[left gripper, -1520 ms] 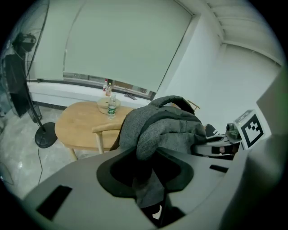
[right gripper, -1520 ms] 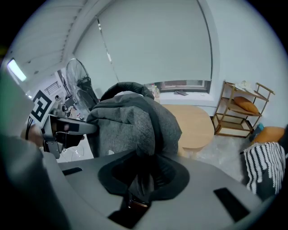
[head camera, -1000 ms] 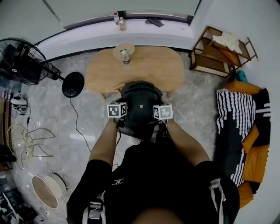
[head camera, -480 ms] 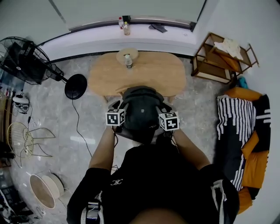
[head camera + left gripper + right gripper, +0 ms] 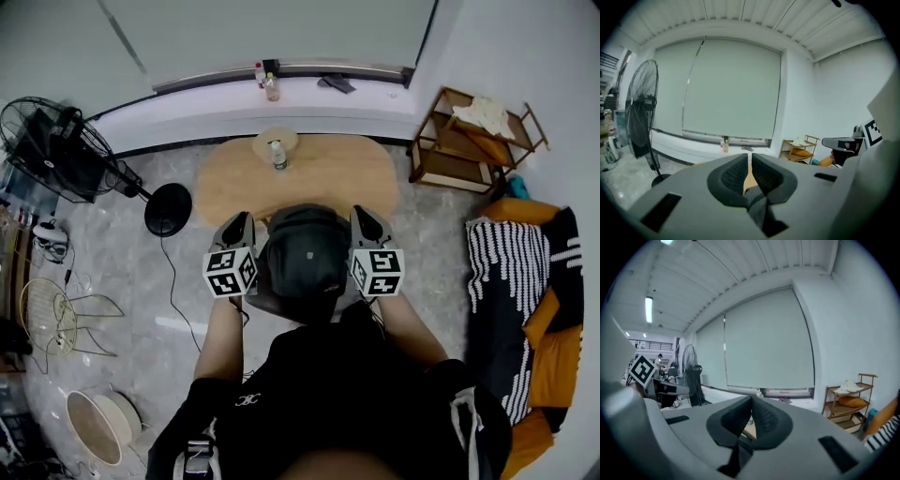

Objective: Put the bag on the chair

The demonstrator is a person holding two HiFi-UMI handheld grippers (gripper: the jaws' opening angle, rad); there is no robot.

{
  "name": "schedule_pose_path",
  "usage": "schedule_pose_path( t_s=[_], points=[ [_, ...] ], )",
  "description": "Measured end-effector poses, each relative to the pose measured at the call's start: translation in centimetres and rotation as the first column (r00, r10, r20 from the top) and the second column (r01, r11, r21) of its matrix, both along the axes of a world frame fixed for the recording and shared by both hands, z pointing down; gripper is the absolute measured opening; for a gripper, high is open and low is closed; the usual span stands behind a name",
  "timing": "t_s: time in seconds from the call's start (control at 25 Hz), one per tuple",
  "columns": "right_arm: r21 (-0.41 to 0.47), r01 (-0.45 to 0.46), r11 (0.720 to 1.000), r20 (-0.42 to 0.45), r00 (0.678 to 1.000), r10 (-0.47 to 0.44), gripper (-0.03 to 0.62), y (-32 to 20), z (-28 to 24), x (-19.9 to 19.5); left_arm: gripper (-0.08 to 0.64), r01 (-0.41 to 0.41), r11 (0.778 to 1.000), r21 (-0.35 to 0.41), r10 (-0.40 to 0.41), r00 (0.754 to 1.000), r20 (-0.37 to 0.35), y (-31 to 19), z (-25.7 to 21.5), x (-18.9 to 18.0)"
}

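The black bag [image 5: 305, 255] rests on the chair, whose dark seat edge [image 5: 265, 302] peeks out below it, just in front of the wooden table [image 5: 328, 176]. My left gripper [image 5: 238, 221] is raised beside the bag's left side, clear of it, and its jaws are shut with nothing between them. My right gripper [image 5: 365, 217] is held the same way at the bag's right side, shut and empty. In the left gripper view the gripper [image 5: 750, 161] points at the far window. The right gripper view shows that gripper [image 5: 751, 404] doing likewise, and neither view shows the bag.
A bottle [image 5: 277, 155] stands on a round mat at the table's far edge. A standing fan [image 5: 56, 150] is at the left, a wooden shelf [image 5: 469, 141] at the right rear. A couch with a striped blanket [image 5: 511, 272] lies along the right. A wire basket [image 5: 47, 314] sits on the floor.
Both grippers have come off the bag's lower sides, risen and spread apart. They now point forward over the table. The bag stays on the chair.
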State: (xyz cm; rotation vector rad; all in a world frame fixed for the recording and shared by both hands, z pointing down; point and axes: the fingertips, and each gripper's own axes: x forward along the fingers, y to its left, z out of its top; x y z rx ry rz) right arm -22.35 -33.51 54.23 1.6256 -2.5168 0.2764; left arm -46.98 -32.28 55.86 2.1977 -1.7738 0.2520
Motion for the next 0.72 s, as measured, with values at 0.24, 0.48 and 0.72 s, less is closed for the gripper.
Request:
schedule_pose_path(
  t_s=[0.24, 0.48, 0.72],
  points=[
    [0.141, -0.001, 0.99, -0.006, 1.0, 0.002, 0.014, 1.1, -6.2, -0.4, 0.037, 0.035, 0.99, 0.14, -0.043, 0.997, 0.058, 2.1, -7.7, -1.7],
    [0.173, 0.01, 0.985, 0.028, 1.0, -0.015, 0.012, 2.4, -7.8, -1.3, 0.037, 0.041, 0.984, 0.173, -0.049, 0.998, 0.041, 3.9, -10.1, -2.1],
    [0.162, 0.017, 0.987, 0.034, 0.999, -0.023, 0.014, 3.4, -7.5, -1.4, 0.037, 0.028, 0.986, 0.165, -0.035, 0.999, 0.04, 4.5, -9.7, -1.1]
  ],
)
